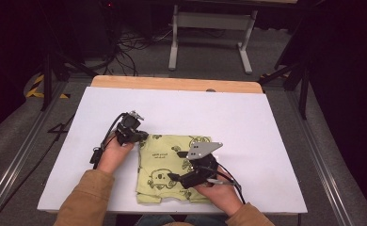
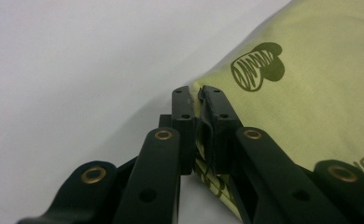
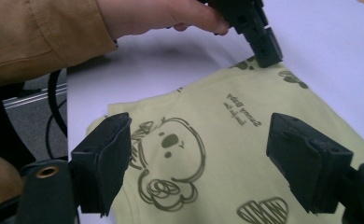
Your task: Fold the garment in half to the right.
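A: Room first: how does the cloth sit on the table?

B: The yellow-green printed garment (image 1: 172,167) lies folded flat on the white table (image 1: 266,122), toward the near edge and a little left of the middle. Bare white surface runs wide to its right and on the far side; a narrower strip is free to its left. The garment's near hem stops just short of the table's near edge.

A: And the hands?

B: The left gripper (image 1: 141,136) reaches in from the left, hand low on the table, jaws at the garment's far-left corner. Its own camera shows the two black jaws pressed together with a pinch of the fabric edge (image 2: 198,100) between them. The right gripper (image 1: 174,177) hovers over the near part of the garment, pointing left across it, grey plate on top. Its jaws stand wide apart with nothing between them; the koala print (image 3: 171,161) lies below the gap.

A: Anything you can't make out?

B: How many layers the left jaws hold, I can't tell. The right hand covers the garment's near-right corner, and the small printed words are too blurred to read.
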Demonstrator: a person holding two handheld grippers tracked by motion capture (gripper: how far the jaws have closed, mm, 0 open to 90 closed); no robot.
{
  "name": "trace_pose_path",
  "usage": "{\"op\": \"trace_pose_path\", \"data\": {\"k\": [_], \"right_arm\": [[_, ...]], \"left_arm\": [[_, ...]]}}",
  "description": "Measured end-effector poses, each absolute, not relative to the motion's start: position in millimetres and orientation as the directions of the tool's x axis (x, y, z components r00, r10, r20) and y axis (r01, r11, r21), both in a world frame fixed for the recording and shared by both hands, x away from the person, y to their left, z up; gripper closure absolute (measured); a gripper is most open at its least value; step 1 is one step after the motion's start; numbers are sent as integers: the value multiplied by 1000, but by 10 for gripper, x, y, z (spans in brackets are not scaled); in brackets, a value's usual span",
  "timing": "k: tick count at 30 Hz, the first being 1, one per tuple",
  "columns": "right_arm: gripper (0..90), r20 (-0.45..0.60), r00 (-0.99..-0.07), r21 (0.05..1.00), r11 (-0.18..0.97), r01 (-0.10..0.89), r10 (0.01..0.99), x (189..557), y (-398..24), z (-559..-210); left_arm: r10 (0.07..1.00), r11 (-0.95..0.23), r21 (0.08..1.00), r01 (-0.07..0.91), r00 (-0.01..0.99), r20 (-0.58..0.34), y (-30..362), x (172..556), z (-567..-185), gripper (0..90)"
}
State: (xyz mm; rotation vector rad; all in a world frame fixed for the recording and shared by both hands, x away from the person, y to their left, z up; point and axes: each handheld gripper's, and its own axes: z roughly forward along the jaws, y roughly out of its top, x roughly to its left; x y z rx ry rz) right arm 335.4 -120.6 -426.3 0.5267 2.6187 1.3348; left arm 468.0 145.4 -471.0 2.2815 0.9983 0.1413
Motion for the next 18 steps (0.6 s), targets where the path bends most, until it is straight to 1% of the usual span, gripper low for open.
{"op": "trace_pose_path", "data": {"k": [10,13,18], "right_arm": [[258,65,-963,776,594,214,262,3309,-739,-4307],[258,70,-970,764,612,203,233,3290,-595,-4360],[258,71,-977,735,652,188,203,3270,-426,-4466]], "left_arm": [[690,-498,601,625,705,-163,1499,4680,-4694,838],[685,-491,605,627,707,-176,1513,4684,-4694,835],[695,-463,596,656,686,-216,1531,4700,-4706,834]]}}
